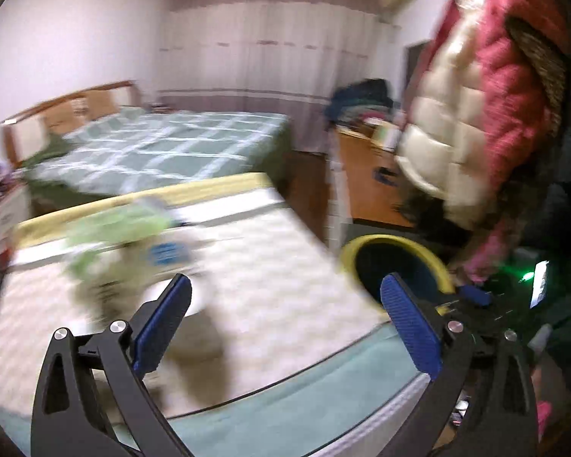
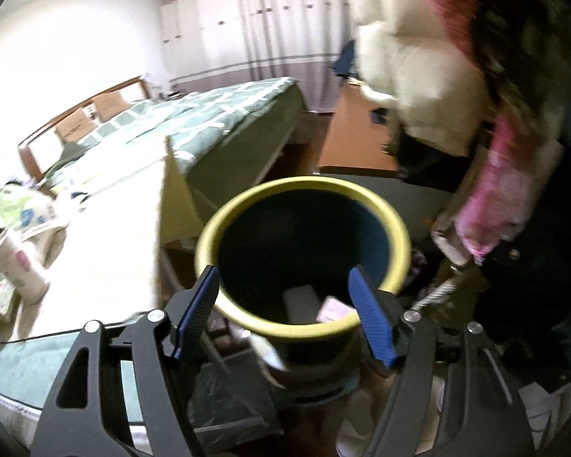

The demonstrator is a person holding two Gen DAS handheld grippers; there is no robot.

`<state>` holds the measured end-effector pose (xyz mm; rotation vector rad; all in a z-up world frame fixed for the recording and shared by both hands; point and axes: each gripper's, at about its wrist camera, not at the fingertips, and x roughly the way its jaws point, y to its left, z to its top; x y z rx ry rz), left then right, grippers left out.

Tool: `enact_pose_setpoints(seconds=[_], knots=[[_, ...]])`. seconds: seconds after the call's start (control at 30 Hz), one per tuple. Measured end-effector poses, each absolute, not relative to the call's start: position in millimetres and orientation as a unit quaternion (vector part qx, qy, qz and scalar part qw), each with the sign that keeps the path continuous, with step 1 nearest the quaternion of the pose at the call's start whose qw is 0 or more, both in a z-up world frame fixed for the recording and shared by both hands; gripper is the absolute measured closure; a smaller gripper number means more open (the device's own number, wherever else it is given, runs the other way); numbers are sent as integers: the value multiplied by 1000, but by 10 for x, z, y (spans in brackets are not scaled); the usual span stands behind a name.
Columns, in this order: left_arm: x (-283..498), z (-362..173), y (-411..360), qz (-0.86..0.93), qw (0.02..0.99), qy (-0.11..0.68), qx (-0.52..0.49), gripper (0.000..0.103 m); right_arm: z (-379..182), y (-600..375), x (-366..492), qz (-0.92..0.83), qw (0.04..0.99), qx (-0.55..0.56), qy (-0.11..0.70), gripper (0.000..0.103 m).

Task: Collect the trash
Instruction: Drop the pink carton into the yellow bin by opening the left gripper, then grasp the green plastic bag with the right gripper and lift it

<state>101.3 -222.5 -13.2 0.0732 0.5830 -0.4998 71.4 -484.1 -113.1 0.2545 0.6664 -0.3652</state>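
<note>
Between my right gripper's (image 2: 283, 297) jaws, which stand apart with nothing pressed in them, gapes the yellow-rimmed bin (image 2: 209, 236), its mouth just ahead and below; a grey piece (image 2: 300, 301) and a pinkish scrap (image 2: 333, 310) lie at its bottom. My left gripper (image 1: 285, 301) has its jaws spread wide and empty over the pale quilted mattress (image 1: 278, 243), the bin's rim behind my right-hand pad. Blurred green-and-white packets (image 1: 122, 228) lie ahead, beyond my left-hand pad.

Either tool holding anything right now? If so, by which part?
Nothing held. Left tool is open over the mattress; right tool is open above the yellow-rimmed bin.
</note>
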Motion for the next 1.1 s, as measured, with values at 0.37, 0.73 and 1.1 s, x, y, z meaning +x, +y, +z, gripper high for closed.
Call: enact_pose_setpoints(seconds=[0.37,0.73,1.1], knots=[[866,-178,-418,-62,961,268,-11,5,-695,-3479,1239,-11,952,78,294,36],[1042,-439,-20,-49,956,289,-31,5,-377,-2126,2012,110,955,-3,276,36],[1229,-597,147,-61,948,308,-49,5,-464,-1545,2718,77,942,-126,301,34]])
